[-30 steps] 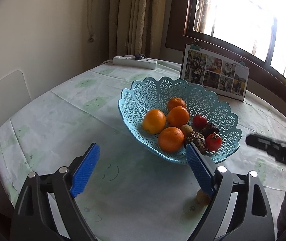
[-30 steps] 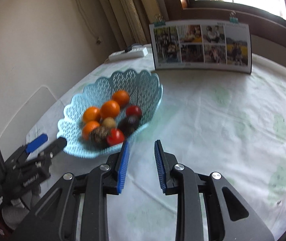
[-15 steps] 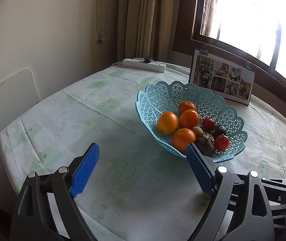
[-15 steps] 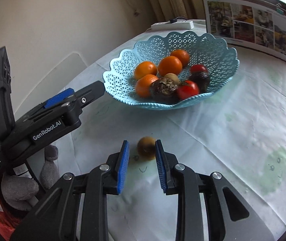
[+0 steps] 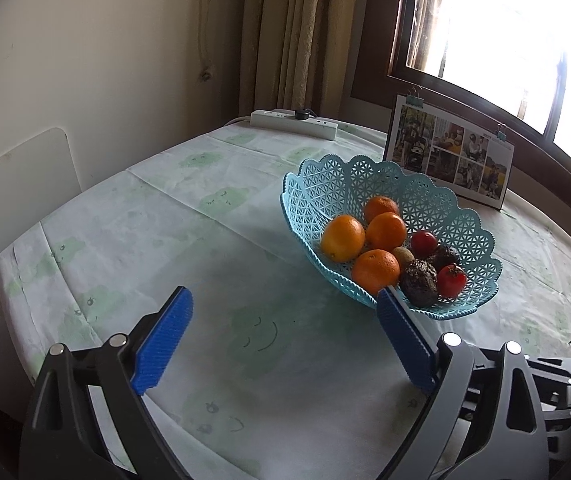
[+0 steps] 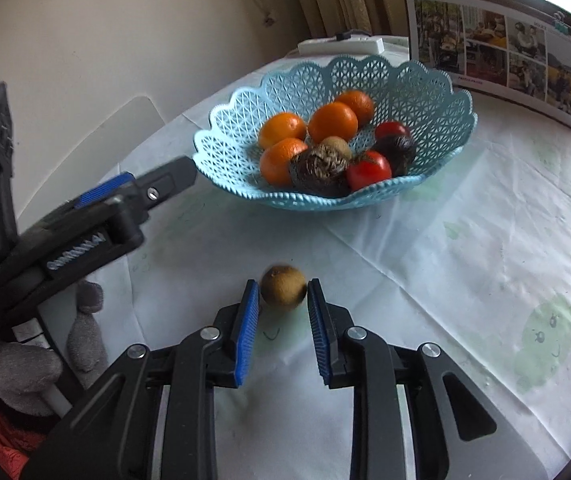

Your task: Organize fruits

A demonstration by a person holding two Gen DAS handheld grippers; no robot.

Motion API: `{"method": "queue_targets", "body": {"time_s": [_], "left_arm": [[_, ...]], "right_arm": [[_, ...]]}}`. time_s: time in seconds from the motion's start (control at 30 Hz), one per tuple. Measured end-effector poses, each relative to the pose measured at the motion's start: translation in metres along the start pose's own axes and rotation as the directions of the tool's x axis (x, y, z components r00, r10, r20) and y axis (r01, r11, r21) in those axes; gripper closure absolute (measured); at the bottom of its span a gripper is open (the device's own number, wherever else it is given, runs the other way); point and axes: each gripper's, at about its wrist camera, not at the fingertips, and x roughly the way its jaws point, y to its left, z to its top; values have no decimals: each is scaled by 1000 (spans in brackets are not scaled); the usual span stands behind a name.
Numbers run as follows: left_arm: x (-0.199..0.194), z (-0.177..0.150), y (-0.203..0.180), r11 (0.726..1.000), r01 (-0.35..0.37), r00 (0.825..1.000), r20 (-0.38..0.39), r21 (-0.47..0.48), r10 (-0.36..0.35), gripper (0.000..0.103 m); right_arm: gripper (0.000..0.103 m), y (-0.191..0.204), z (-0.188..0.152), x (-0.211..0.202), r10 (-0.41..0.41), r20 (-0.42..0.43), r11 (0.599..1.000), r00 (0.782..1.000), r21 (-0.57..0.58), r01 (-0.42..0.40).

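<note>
Left gripper (image 5: 281, 336): jaws spread wide, empty, near the basket (image 6: 437, 88). Right gripper (image 6: 283, 300): jaws bracketing a loose kiwi (image 6: 283, 291) on the tablecloth (image 6: 465, 248) near the basket; pads seem just touching it, grip unclear.

Brown kiwi (image 6: 283, 293) on tablecloth, before basket (image 6: 245, 184)

A table (image 5: 173, 240) draped in a pale cloth printed with faint green cartoon faces carries a blue lattice basket (image 6: 437, 92) near its middle. A single kiwi (image 6: 283, 292) lies on the cloth toward the near edge. At the far edge sit a white power strip (image 5: 293, 123) and a propped photo card (image 5: 451, 152).
</note>
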Motion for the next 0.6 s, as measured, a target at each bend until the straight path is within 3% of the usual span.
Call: {"method": "queue_targets", "body": {"time_s": [0.17,0.37,0.6], "left_arm": [[1,0,-3,1000,7,1000,1,7,-7,8],[2,0,-5,1000,10,1000,-2,9,-10,8],[1,0,-6,1000,3,1000,-4,14,-3,8]], "right_arm": [[78,-3,10,-32,17,86,1000,996,-4,-16],[78,-16,31,-50,-18,182,999,983,34,12],[76,-29,41,-47,-42,183,997,982,70,29]]}}
